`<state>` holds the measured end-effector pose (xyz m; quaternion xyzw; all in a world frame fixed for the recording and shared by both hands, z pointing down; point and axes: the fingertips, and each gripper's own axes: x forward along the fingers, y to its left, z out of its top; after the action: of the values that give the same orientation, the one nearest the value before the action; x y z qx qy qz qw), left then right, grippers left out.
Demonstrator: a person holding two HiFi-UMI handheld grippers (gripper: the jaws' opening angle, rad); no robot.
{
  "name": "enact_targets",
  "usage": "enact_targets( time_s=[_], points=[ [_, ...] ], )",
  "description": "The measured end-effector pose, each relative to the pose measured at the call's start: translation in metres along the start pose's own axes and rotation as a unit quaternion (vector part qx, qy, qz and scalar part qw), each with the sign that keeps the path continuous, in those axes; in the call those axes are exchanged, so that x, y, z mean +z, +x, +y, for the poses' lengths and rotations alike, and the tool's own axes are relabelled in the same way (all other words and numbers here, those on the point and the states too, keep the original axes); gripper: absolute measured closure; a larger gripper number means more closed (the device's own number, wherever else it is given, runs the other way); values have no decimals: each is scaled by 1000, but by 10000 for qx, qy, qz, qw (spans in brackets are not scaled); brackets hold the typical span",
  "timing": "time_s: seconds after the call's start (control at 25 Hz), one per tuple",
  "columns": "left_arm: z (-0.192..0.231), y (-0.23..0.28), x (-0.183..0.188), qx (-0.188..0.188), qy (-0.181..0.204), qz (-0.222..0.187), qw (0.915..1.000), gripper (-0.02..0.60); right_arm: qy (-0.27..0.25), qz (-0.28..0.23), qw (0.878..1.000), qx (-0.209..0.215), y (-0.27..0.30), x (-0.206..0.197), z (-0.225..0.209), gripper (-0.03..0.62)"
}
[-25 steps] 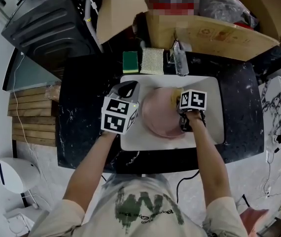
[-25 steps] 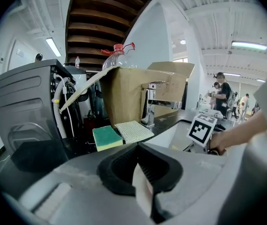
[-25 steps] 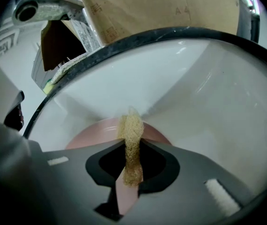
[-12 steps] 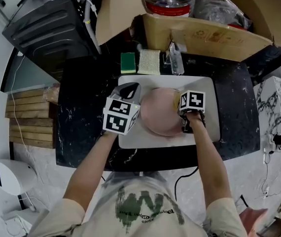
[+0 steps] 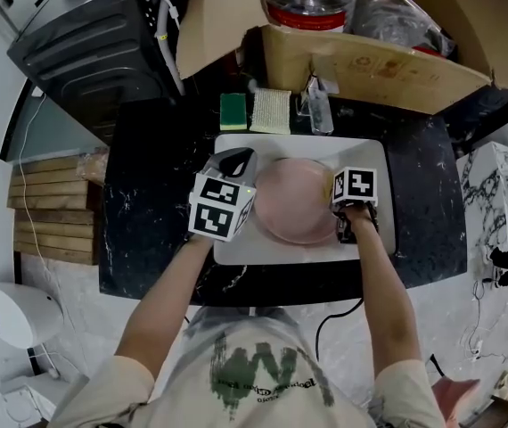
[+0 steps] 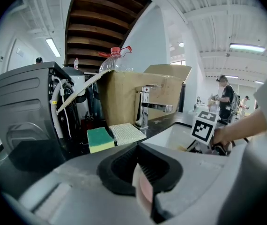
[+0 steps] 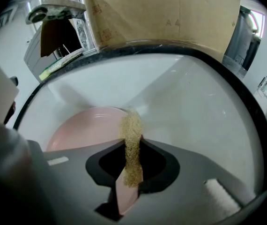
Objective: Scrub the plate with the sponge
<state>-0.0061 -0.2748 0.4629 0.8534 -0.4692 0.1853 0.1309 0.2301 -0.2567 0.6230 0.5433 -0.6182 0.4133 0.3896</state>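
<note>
Jaws on sponge (image 7: 131, 142) and plate (image 7: 84, 126); "A 4" on cardboard box (image 7: 180, 8)

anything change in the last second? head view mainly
The right gripper, shut on the sponge, slid slightly right, from over the plate toward its right rim. Nothing was taken hold of or let go. The left gripper stays clamped on the plate's left rim. The plate in the sink, the green sponge and the mesh pad did not move.
</note>
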Motion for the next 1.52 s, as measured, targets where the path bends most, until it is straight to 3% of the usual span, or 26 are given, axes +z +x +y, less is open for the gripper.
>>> enact_targets(
  time_s=[0.28,0.52,0.8,1.24,1.52],
  points=[
    [0,1,-3,41,-26,38,10000,580,-80,-108,9997,226,-4,4,9,534],
    [2,0,-5,127,-56,57,9999,580,-684,-455,9919,972,-21,24,55,533],
    [9,-5,-5,260,-75,53,9996,580,-1164,-509,9768,1725,-36,36,114,533],
    [21,-18,-10,472,-114,53,9988,580,-1583,-29,9588,2358,-28,15,175,533],
    [22,-20,-12,517,-133,57,9986,580,-1172,568,9502,2831,-13,-9,195,534]
  ],
)
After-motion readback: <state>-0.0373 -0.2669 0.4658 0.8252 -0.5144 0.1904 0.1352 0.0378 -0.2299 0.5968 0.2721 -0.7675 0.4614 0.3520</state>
